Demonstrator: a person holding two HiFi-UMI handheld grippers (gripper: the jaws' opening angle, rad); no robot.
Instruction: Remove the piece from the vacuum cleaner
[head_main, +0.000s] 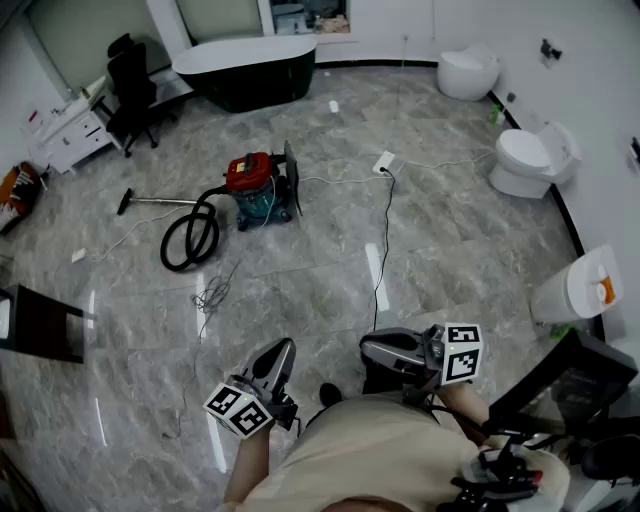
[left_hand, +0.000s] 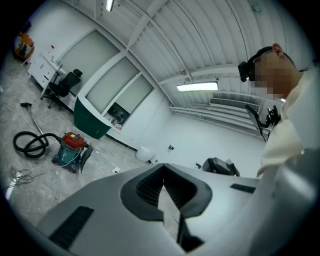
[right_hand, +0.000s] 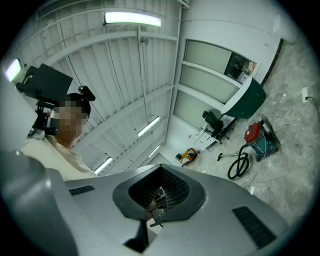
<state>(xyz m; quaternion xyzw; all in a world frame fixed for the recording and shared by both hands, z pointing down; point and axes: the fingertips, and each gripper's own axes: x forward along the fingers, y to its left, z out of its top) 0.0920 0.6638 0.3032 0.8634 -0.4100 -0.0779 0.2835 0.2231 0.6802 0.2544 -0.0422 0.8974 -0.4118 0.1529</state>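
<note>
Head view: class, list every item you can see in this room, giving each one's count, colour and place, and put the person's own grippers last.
vacuum cleaner: one, red lid on teal drum, floor centre-left
hose: one, black, coiled left of the vacuum cleaner
wand: one, grey with black nozzle, lying beyond the hose
bathtub: one, black with white rim, far side
toilets: three, white, along the right side
office chair: one, black, far left
power strip: one, white, floor centre
cable: one, black, running from the power strip toward the person
left gripper: one, grey, bottom centre, shut, empty
right gripper: one, grey, bottom centre, shut, empty
</note>
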